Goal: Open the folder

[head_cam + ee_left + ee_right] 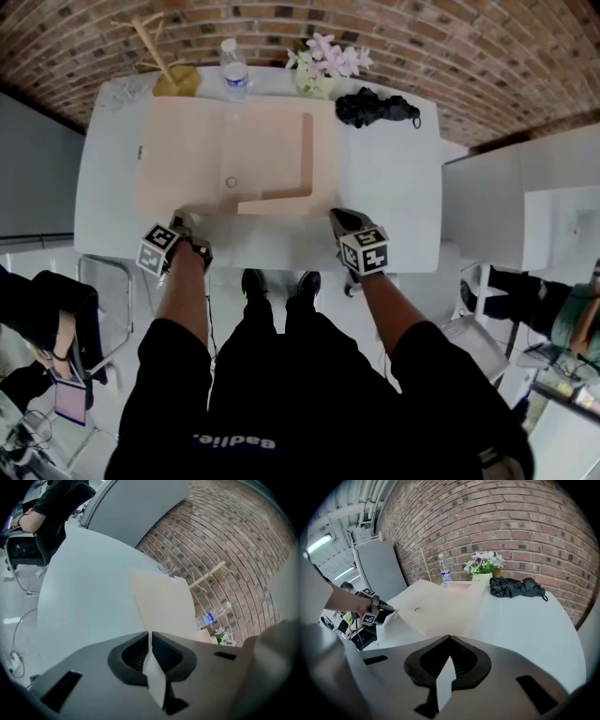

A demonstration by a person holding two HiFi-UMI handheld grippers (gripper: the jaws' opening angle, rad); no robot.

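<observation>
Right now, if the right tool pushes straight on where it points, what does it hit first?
The beige card folder: the right tool, jaws together, aims at its near edge on the white table. Contact is unclear.

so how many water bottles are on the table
1. The water bottle stands at the far edge of the table, behind the folder, between the wooden stand and the flowers. No other shows in any view.
</observation>
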